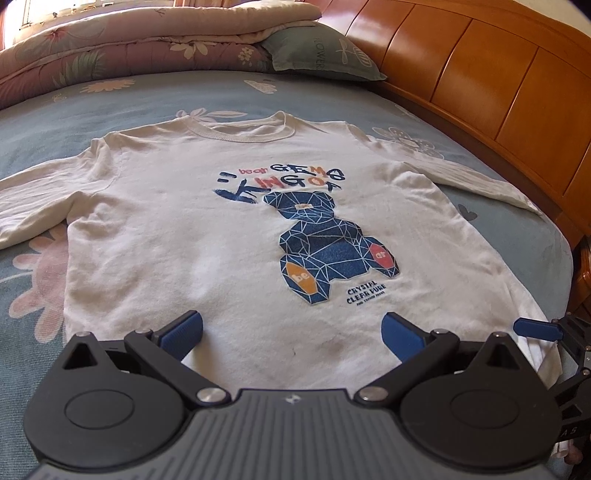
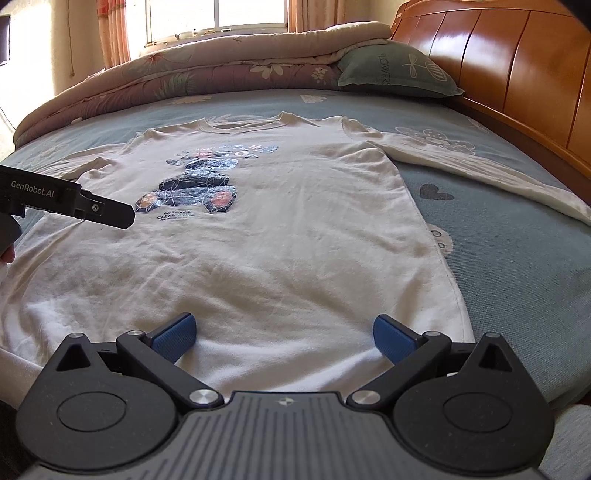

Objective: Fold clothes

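Both grippers (image 1: 291, 332) (image 2: 284, 332) hover spread wide over the flat shirt (image 1: 207, 258).

Matt cotton shirt (image 1: 229, 236), glossy wooden headboard (image 1: 480, 74), ribbed fingers (image 1: 183, 334)

Bright daylight comes from a window (image 2: 218, 16) far ahead of the fingers, blown out to white glare. It shines off the wooden headboard (image 2: 517, 70) to the right and washes out the print (image 2: 192, 188) on the shirt (image 2: 277, 240). Fisheye bending curves the edges, and both pictures are slightly soft.
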A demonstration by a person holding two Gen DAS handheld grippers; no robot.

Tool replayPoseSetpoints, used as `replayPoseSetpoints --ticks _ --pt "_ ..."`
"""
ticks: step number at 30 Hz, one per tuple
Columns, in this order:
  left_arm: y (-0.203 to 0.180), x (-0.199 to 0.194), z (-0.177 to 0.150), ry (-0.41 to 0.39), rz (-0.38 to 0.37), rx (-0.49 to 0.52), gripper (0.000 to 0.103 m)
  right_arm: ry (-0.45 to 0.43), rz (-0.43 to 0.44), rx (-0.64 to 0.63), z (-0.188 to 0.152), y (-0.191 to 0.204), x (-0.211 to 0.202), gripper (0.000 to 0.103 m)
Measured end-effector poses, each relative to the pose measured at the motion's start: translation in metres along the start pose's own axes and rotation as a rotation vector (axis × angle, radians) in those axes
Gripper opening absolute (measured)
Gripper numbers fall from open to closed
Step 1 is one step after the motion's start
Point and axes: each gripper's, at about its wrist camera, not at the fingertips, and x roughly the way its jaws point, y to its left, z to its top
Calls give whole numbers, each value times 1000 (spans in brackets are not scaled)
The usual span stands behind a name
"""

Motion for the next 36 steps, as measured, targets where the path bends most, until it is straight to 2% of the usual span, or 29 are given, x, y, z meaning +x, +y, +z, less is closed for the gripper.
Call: replayPoseSetpoints --ticks 13,16,21,24,29,32,36 --pt "-1 0 0 -9 5 8 102 22 7 13 6 -1 1 103" --pt "-2 0 0 -11 9 11 102 19 33 38 8 -5 -1 103" --pt "-1 -2 1 -41 2 -6 102 -68 88 113 22 -18 -16 103" --pt "-1 -3 1 -66 -11 -25 102 -153 51 112 44 -32 -25 103" --pt "-4 0 -2 -80 -11 -6 102 -223 -44 95 92 -73 -5 103" --pt "-7 3 -4 -83 12 20 102 -217 -118 84 125 -103 22 103" --pt "-10 6 -5 -87 38 42 102 -137 -221 103 162 -156 72 103"
